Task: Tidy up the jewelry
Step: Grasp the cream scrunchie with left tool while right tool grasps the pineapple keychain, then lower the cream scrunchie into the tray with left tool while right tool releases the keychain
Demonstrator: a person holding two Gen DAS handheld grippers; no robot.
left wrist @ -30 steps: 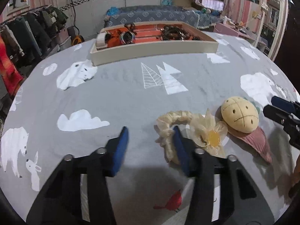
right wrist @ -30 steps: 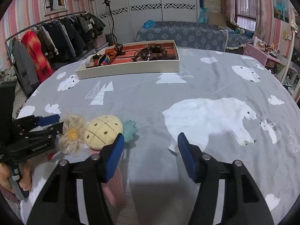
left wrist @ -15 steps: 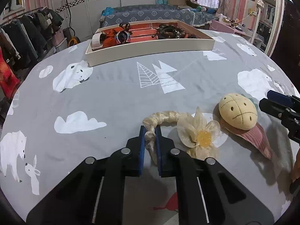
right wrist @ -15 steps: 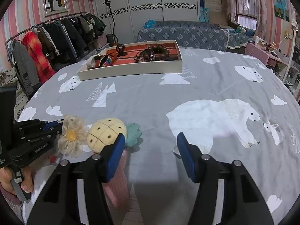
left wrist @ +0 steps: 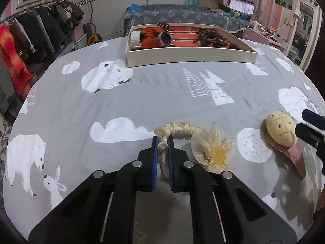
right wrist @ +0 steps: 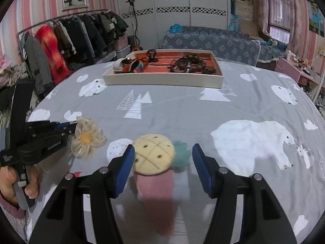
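My left gripper [left wrist: 162, 148] is shut on the band of a cream flower scrunchie [left wrist: 213, 150], which is lifted slightly off the cloth. The scrunchie's flower also shows in the right wrist view [right wrist: 87, 138], next to the left gripper [right wrist: 69, 127]. A yellow plush pineapple hair clip [right wrist: 153, 156] with a pink base lies on the cloth. My right gripper [right wrist: 163, 160] is open and straddles it. The clip also shows in the left wrist view [left wrist: 281, 128]. A cream jewelry tray [left wrist: 189, 56] with an orange lining stands at the far side and holds bracelets and hair ties.
The table has a grey cloth [left wrist: 142, 93] with white bears, clouds and trees. A clothes rack [right wrist: 67, 38] stands beyond the left edge. A bed [right wrist: 213, 42] lies behind the tray.
My left gripper closed on the scrunchie band and drew it left and up. My right gripper moved left, so the pineapple clip now lies between its fingers.
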